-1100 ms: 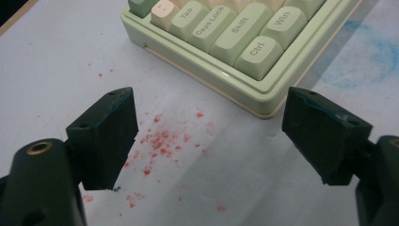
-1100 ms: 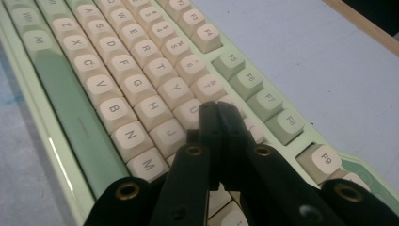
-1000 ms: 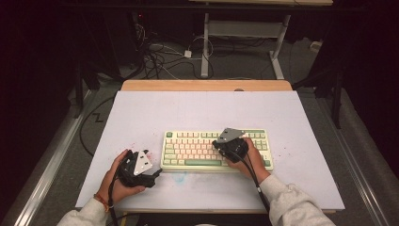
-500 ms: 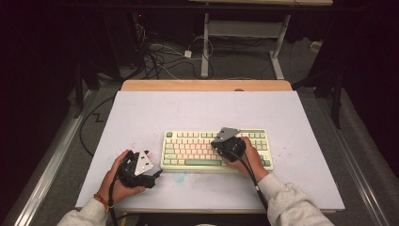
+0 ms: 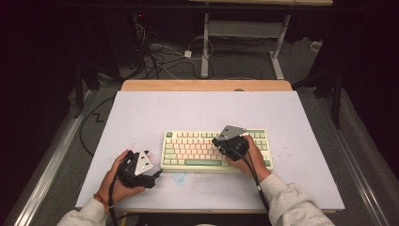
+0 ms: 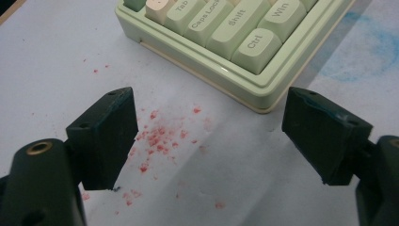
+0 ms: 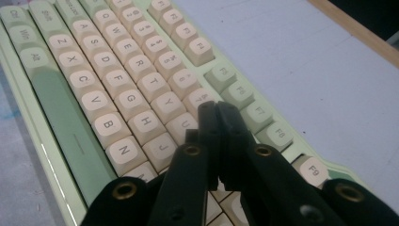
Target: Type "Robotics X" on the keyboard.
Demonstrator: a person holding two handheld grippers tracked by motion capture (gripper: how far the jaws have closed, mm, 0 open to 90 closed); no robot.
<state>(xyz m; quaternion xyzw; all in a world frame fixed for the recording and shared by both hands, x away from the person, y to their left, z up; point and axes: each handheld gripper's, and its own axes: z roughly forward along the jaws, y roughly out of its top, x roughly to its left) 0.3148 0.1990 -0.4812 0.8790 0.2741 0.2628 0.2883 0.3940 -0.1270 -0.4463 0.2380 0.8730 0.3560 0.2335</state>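
Keyboard (image 5: 214,149) lies flat on the white bench (image 5: 197,108), near its front edge. Right gripper (image 7: 217,113) over the keys, fingers pressed together, tips above the upper rows. Left gripper (image 6: 207,136) beside the keyboard's left corner, fingers wide apart, holding nothing.

Keyboard (image 5: 214,149): pale green case, cream letter keys with dark legends, sage green modifier keys and space bar. Desk (image 5: 188,108): white top sheet, light wood edge at the far side; scattered red specks (image 6: 157,139) near the keyboard's corner, faint blue smudge (image 6: 371,52) beside it. Left tongs (image 6: 207,136) and right tongs (image 7: 217,115): black, brass-coloured screws. Sleeves (image 5: 294,207): light grey. Wristband (image 5: 100,200): orange.
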